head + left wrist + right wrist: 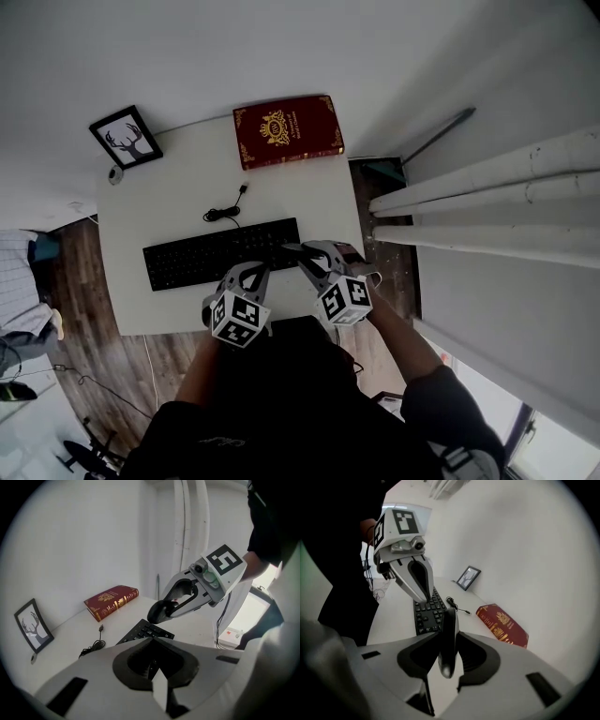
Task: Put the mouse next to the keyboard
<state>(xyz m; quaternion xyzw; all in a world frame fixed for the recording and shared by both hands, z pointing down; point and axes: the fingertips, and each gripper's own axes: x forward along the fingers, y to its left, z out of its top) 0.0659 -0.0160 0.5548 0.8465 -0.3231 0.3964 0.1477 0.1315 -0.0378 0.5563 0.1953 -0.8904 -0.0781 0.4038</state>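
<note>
My right gripper (446, 656) is shut on a black mouse (449, 632), which stands on edge between the pads, lifted above the table. In the left gripper view the mouse (161, 611) hangs over the keyboard's right end in the right gripper (172, 605). The black keyboard (220, 253) lies across the middle of the white table (309, 192). My left gripper (158, 679) is shut with nothing in it and hovers over the keyboard's near edge, just left of the right gripper (307, 257).
A red book (288, 129) lies at the table's far edge and a framed deer picture (126, 137) at the far left corner. A black cable (223, 211) is coiled behind the keyboard. White pipes (487, 202) run along the right.
</note>
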